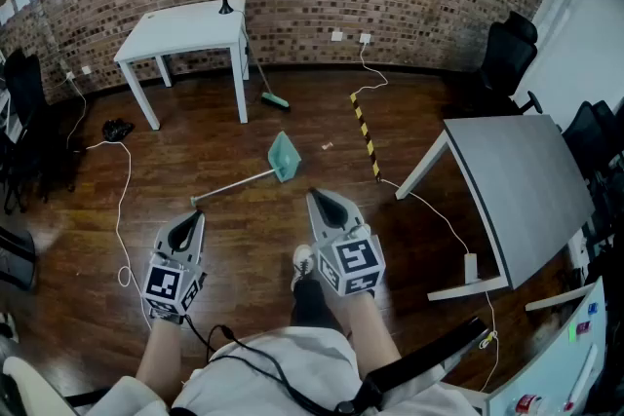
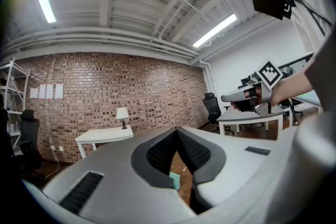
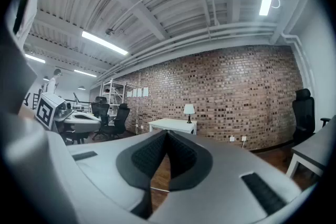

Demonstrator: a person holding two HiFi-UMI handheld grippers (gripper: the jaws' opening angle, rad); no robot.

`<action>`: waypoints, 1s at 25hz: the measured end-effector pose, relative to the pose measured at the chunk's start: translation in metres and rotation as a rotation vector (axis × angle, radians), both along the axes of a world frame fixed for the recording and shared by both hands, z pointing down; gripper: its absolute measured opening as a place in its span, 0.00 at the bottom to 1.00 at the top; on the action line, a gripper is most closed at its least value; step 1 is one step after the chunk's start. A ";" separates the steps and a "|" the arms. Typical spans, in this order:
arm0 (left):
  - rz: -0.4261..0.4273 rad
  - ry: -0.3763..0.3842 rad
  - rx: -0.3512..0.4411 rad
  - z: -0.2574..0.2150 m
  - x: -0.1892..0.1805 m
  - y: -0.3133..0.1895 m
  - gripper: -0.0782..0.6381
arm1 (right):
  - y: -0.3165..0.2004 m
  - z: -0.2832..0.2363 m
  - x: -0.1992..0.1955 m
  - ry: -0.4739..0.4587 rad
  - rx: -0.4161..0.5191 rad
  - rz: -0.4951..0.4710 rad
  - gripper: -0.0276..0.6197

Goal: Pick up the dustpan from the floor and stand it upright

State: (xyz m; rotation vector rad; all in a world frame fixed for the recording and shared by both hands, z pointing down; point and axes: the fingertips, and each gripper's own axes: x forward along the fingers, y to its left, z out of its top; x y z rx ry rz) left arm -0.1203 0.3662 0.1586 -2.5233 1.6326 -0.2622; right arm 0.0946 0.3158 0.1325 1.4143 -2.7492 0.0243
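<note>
The left gripper (image 1: 195, 221) is shut tight, holding nothing. The dustpan (image 1: 283, 158) lies on the floor (image 1: 185, 127) ahead, well apart. The right gripper (image 1: 320, 200) is shut too, so it might just knock the thin handle (image 1: 230, 187) away.

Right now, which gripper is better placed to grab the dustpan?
Left, probably. The left gripper points at the free end of the dustpan handle. The right gripper sits off to the side of the teal pan. Both are shut.

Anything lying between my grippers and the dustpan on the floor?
Nothing visible: only bare floor separates the left gripper and right gripper from the dustpan. The white cable runs clear to its left.
</note>
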 end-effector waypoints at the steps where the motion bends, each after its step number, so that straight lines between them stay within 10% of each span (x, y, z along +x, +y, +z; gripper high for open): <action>1: 0.007 -0.003 0.000 0.004 0.002 -0.013 0.10 | -0.015 0.002 0.002 -0.001 0.005 0.002 0.03; 16: -0.101 0.003 0.076 -0.017 0.013 -0.301 0.11 | -0.327 -0.018 0.021 0.076 0.082 -0.098 0.02; 25: -0.159 0.037 0.071 -0.026 -0.008 -0.384 0.11 | -0.418 -0.032 0.003 0.070 0.092 -0.126 0.03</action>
